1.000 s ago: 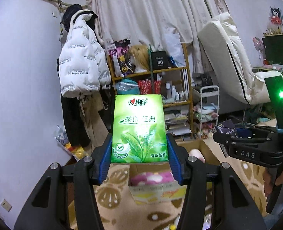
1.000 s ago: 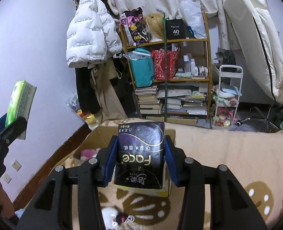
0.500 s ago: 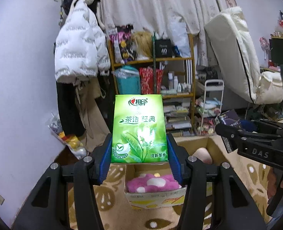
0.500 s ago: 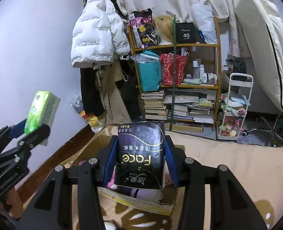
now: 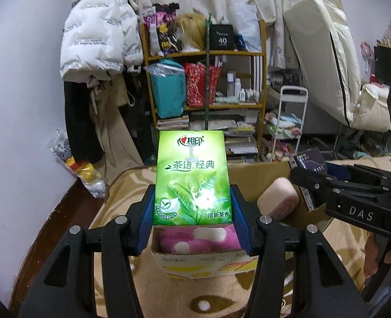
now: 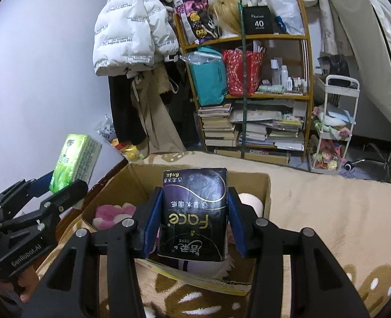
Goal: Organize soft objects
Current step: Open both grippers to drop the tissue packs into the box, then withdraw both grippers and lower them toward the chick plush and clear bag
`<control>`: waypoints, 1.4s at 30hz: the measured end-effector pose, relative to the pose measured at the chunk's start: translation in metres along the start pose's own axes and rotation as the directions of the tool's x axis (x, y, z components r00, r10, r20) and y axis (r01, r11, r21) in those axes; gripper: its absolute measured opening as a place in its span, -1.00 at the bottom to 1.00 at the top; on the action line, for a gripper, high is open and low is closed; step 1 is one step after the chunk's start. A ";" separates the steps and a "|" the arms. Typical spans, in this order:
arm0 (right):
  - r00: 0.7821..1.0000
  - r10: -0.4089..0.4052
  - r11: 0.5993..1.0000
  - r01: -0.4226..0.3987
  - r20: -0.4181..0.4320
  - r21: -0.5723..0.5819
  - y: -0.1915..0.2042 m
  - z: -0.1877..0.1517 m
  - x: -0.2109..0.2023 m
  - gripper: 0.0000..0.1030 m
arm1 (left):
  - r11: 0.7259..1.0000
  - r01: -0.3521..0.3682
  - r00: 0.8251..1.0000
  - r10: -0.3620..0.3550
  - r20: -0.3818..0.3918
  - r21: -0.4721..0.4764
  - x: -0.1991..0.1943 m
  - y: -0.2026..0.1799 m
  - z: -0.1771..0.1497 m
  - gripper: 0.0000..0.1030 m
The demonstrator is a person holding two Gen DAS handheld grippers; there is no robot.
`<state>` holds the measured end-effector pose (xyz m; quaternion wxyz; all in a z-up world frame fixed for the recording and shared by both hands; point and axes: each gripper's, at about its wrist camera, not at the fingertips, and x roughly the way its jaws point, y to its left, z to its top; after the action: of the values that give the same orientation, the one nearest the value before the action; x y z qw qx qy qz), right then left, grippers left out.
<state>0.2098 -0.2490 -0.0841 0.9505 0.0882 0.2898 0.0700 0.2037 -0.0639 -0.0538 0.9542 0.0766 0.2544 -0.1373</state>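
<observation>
Tissue packs fill both grippers. The left gripper (image 5: 192,206) is clamped on a green tissue pack (image 5: 192,177), its blue pads pressing the pack's two long sides near the lower end, so most of the pack stands up past the fingertips, label facing the camera. The right gripper (image 6: 194,220) grips a black tissue pack (image 6: 194,216) the same way, pads on both sides, the printing upside down as seen from the wrist.

Below and just beyond both sets of fingers sits an open cardboard box (image 6: 264,185) on a tan patterned blanket (image 6: 328,206). A pink spotted plush (image 5: 195,239) lies in the box right under the green pack, against the near wall. A pale pink cushion (image 5: 277,197) rests in the box to the right of the left fingers, between them and the right gripper, which reaches in from that side. From the right wrist, a roll of pale paper (image 6: 251,202) stands in the far right corner, just past the right finger.

The middle of the box, ahead of the black pack, looks unfilled. Beyond the box's far edge stands a cluttered wooden shelf (image 6: 248,95).
</observation>
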 end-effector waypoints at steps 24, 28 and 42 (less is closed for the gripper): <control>0.998 -0.001 0.999 0.004 -0.068 0.046 -0.011 -0.011 0.010 0.26 | 0.999 -0.051 0.997 0.051 -0.060 0.001 -0.005 -0.006 -0.014 0.40; 0.997 -0.022 0.999 0.025 -0.068 0.045 -0.009 -0.014 -0.004 0.45 | 0.998 -0.062 0.996 0.062 -0.060 0.004 -0.023 -0.003 -0.013 0.52; 0.996 -0.079 0.995 0.081 -0.036 0.064 -0.004 -0.024 -0.082 0.97 | 0.999 -0.027 0.992 0.023 -0.121 -0.036 -0.089 0.002 -0.017 0.89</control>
<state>0.1294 -0.2649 -0.0600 0.9442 0.1065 0.3109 0.0238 0.1226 -0.0389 -0.0235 0.9400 0.0698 0.3134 -0.1155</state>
